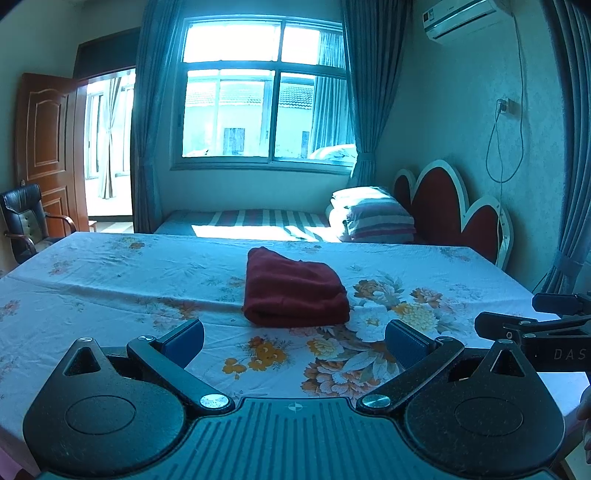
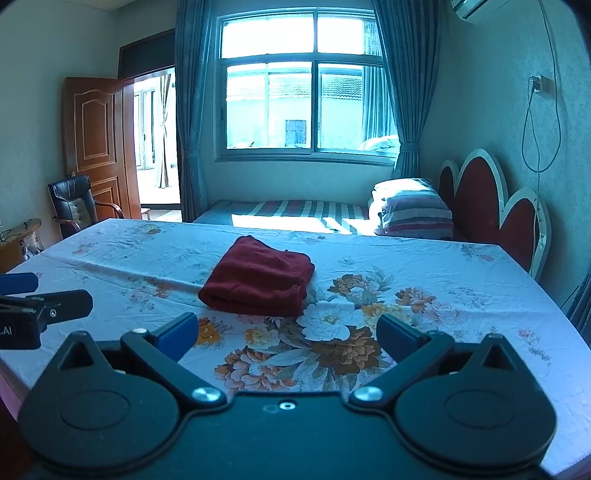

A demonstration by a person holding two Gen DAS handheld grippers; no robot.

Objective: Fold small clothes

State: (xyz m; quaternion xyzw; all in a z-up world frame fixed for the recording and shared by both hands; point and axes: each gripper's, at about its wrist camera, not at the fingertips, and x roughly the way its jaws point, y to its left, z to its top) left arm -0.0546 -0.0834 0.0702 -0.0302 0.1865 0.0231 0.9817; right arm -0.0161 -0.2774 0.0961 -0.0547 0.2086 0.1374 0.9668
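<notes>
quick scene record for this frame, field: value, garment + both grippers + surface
garment: dark red cloth, folded into a compact stack, lying flat
surface: table with floral tablecloth
left gripper: open, empty, short of the cloth, not touching
right gripper: open, empty, short of the cloth, not touching
background: striped bed, striped pillow, black chair, window

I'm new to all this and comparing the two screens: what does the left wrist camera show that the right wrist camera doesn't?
Only the left view shows the whole air conditioner and the right tool's side, entering at its right edge. Only the right view shows a wooden desk corner and the left tool's side, at its left edge. Both show the folded red cloth on the flowered sheet, the window, door, chair, and an open left tool and right tool.
</notes>
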